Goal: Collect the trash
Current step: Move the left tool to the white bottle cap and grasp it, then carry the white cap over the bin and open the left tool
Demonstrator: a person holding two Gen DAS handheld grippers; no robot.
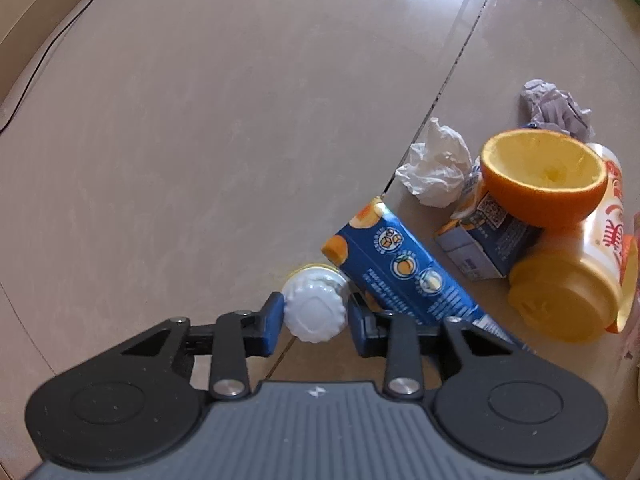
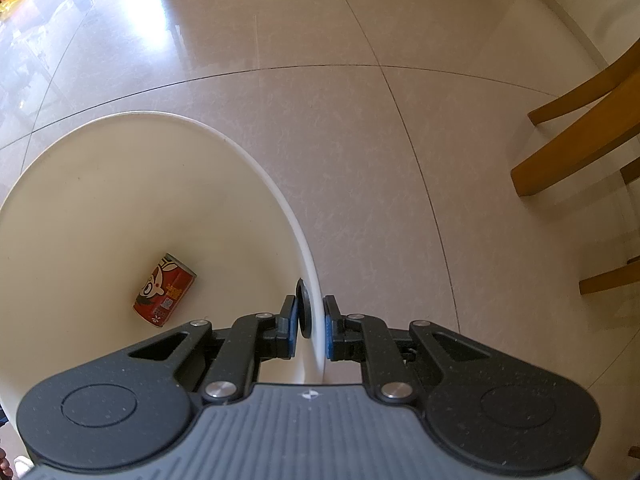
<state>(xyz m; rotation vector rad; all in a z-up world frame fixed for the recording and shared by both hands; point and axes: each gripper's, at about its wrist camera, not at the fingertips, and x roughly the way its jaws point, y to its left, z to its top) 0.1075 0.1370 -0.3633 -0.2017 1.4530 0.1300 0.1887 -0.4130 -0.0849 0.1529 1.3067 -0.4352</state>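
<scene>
Left wrist view: the left gripper [image 1: 315, 314] has its blue pads [image 1: 273, 320] closed in on the white ribbed cap [image 1: 315, 314] of a small bottle; the right pad shows a sliver of gap, so the grip looks not fully seated.
Why the cap: a judgement only, but it is the part nearest the fingers and narrow enough to fit between them.
Trash pile: lies on the tiled floor [image 1: 200, 140], toward the right edge of view: a blue juice carton [image 1: 400, 276] touching the bottle, a white tissue [image 1: 434, 164], a hollowed orange half [image 1: 544, 180] resting on a smaller carton [image 1: 486, 240] and a yellow tub [image 1: 568, 284], grey crumpled paper [image 1: 556, 108] behind.
Writing: the tub bears a red Chinese character, the small carton a QR code; finer print is unreadable.
Right wrist view: the right gripper [image 2: 311, 330] pinches the white bin [image 2: 180, 124] by its rim, jaws narrow, one pad on each side of the wall (probably to steady it for drops).
Inside the bin: a red can [image 2: 164, 296] with a cartoon face and a QR code lies on its side at the bottom.
Beyond: wooden chair legs [image 2: 576, 152] stand at the floor's right edge.
</scene>
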